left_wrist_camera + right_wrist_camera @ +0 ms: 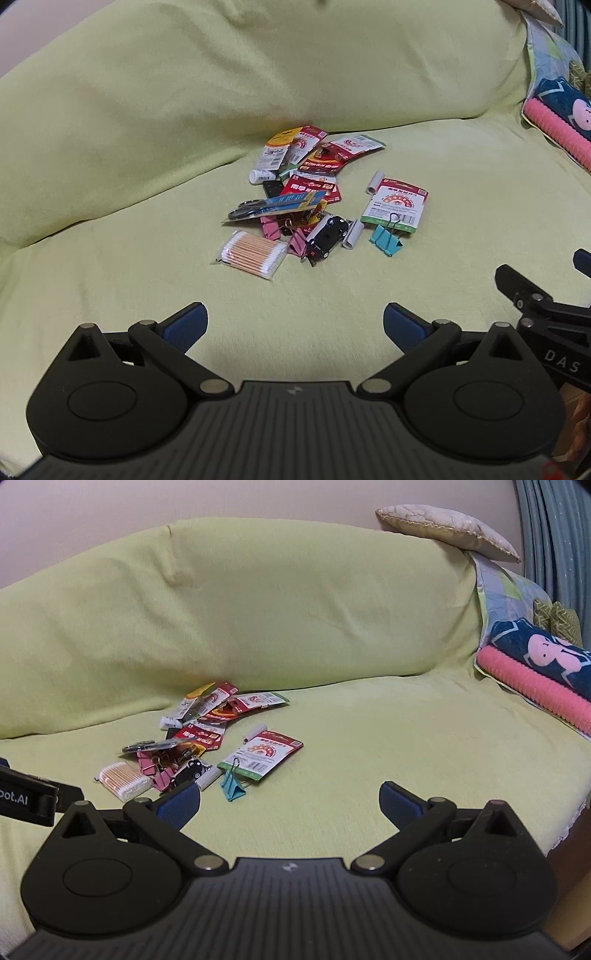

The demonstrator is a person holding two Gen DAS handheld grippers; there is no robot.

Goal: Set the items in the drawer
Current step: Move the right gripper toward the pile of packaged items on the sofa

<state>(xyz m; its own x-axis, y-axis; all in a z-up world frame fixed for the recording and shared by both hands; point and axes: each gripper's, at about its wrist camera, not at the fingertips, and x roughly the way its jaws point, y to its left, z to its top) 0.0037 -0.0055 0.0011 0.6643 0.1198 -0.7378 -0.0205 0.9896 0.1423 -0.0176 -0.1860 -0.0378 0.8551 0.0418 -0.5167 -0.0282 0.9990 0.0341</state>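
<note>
Swabs [251,254] in a clear pack sit at the pile's left edge on the green sofa cover [147,184]. Scissors [266,207] on a blue card lie just behind them, over pink clips [297,242]. Toy car [327,236], black and white, is beside the clips, touching a grey tube [351,233]. Red packets [325,155] are stacked at the back of the pile, with a white tube [258,174] at their left. One red-and-green packet [397,206] lies apart to the right, with a blue clip [386,240] at its near edge. Pink roll [535,686] and dark blue towel [546,650] sit far right, well apart from the pile. No drawer in view.

Left hand-held gripper [295,325]: wide open, empty, short of the pile. Right hand-held gripper [290,801]: wide open, empty, right of the pile, its left pad [179,803] near the blue clip.
</note>
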